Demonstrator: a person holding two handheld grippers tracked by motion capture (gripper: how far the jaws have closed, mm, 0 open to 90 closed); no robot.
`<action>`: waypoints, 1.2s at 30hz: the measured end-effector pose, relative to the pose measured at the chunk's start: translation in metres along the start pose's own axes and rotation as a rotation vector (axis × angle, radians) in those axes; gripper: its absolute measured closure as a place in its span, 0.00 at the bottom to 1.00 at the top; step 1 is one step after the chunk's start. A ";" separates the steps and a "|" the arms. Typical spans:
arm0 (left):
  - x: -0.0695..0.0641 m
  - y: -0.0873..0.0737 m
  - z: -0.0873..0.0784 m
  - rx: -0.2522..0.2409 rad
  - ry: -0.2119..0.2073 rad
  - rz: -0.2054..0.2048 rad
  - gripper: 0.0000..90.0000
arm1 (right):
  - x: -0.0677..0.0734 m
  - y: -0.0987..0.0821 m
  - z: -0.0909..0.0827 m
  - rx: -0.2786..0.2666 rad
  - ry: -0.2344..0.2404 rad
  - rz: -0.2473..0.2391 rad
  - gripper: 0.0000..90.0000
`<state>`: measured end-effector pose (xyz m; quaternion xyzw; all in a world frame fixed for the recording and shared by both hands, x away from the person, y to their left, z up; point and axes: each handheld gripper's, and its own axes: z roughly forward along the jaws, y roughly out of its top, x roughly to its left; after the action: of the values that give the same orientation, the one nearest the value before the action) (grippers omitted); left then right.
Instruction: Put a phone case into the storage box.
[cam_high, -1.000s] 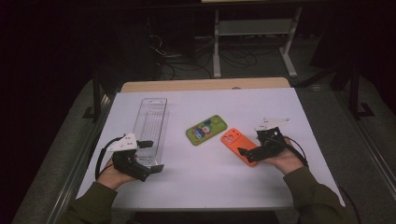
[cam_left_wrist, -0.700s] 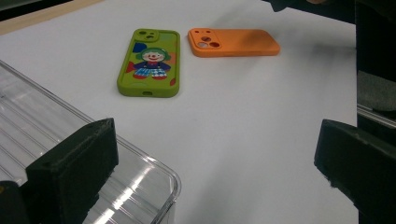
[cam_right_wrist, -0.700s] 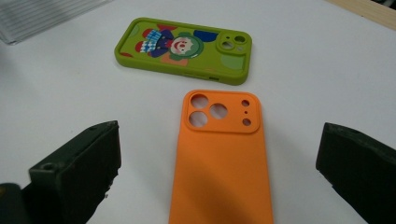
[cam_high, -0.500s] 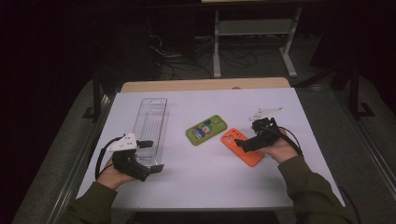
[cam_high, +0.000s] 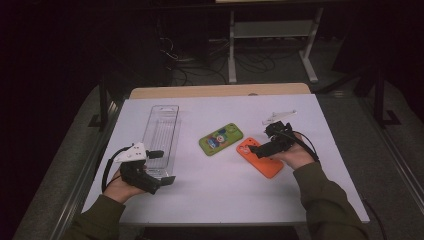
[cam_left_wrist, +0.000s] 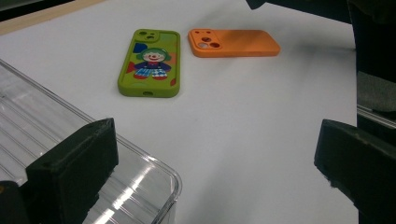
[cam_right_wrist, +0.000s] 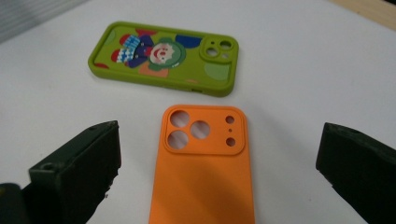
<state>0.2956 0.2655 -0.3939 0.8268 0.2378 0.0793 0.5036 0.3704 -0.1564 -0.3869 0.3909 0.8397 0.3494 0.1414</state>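
Observation:
An orange phone case (cam_high: 270, 168) lies camera-holes up on the white table (cam_high: 220, 195), right of centre. My right gripper (cam_high: 258, 143) hovers open over its near end, and the case (cam_right_wrist: 204, 163) lies between the wide-apart jaws. To its left lies a green phone case with a clown picture (cam_high: 220, 139), also visible beyond the orange one (cam_right_wrist: 163, 56). My left gripper (cam_high: 162, 167) is open at the near end of a clear plastic tray (cam_high: 161, 131). One of its jaws is over the tray's corner (cam_left_wrist: 140, 186), and both cases (cam_left_wrist: 150, 63) lie farther off.
The table's near edge (cam_high: 220, 222) is just in front of both forearms, and a wooden strip (cam_high: 220, 91) borders its far edge. Behind the table are a dark floor with cables and a metal frame (cam_high: 270, 30). Bare white surface lies between the two hands.
My right gripper has moved forward and slightly left along the orange case, still open. The left gripper, the tray and both cases have stayed put.

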 end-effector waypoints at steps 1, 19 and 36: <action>0.000 0.000 0.000 -0.001 0.000 0.000 0.00 | 0.000 0.000 0.001 0.003 -0.001 -0.007 0.00; -0.001 0.000 0.001 -0.002 -0.001 -0.003 0.00 | 0.000 -0.001 0.011 0.124 -0.015 -0.012 0.00; 0.000 0.000 0.000 0.001 -0.002 0.002 0.00 | -0.002 -0.009 0.023 0.251 -0.019 -0.019 0.00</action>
<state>0.2955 0.2655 -0.3942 0.8274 0.2368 0.0789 0.5032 0.3788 -0.1507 -0.4098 0.4010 0.8791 0.2363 0.1025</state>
